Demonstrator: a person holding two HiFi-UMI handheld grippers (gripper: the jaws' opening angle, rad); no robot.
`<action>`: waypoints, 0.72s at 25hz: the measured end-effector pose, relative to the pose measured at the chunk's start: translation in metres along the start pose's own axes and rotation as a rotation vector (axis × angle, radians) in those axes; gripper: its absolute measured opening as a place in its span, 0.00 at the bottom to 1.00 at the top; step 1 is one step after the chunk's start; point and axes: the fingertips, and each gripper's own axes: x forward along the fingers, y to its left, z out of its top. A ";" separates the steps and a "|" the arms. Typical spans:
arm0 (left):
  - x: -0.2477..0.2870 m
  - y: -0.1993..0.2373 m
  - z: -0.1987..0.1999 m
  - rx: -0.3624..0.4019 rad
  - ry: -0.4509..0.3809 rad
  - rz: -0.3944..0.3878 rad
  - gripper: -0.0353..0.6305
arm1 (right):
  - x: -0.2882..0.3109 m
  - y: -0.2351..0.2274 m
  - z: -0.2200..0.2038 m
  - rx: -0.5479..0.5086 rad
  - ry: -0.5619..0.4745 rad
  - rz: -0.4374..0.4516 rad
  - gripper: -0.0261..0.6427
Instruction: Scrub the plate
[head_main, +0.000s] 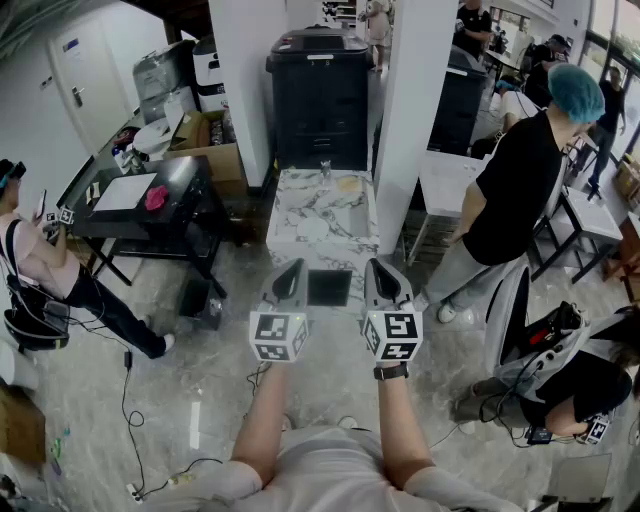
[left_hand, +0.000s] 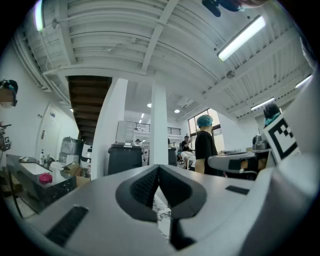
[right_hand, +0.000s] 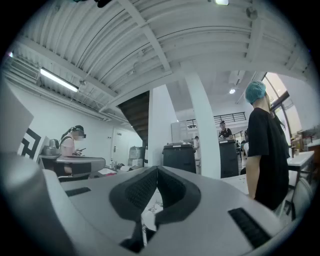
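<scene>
A marble-topped table (head_main: 290, 190) stands ahead of me in the head view. On it lie a pale round shape that looks like a plate (head_main: 312, 228), a yellowish pad (head_main: 348, 184) and a small glass (head_main: 324, 168). A dark square basin (head_main: 329, 287) sits at the table's near end. My left gripper (head_main: 292, 270) (left_hand: 159, 172) and right gripper (head_main: 378, 268) (right_hand: 156, 175) are held side by side in the air above the near end, pointing forward. Both are shut with nothing between their jaws. Neither touches the table.
Behind the table are a black cabinet (head_main: 322, 95) and a white pillar (head_main: 415, 120). A person in a black shirt (head_main: 520, 190) stands at the right. Another person sits at the left (head_main: 40, 260) beside a dark table (head_main: 185, 180). Cables (head_main: 130, 400) lie on the floor.
</scene>
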 end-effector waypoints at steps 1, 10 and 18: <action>0.001 -0.005 -0.001 -0.003 0.001 0.005 0.07 | -0.002 -0.005 0.000 0.000 -0.001 0.003 0.05; 0.013 -0.050 -0.033 -0.013 0.057 0.022 0.07 | -0.014 -0.053 -0.024 0.096 0.005 0.026 0.05; 0.049 -0.045 -0.051 -0.029 0.096 0.031 0.07 | 0.012 -0.076 -0.042 0.109 0.047 0.052 0.05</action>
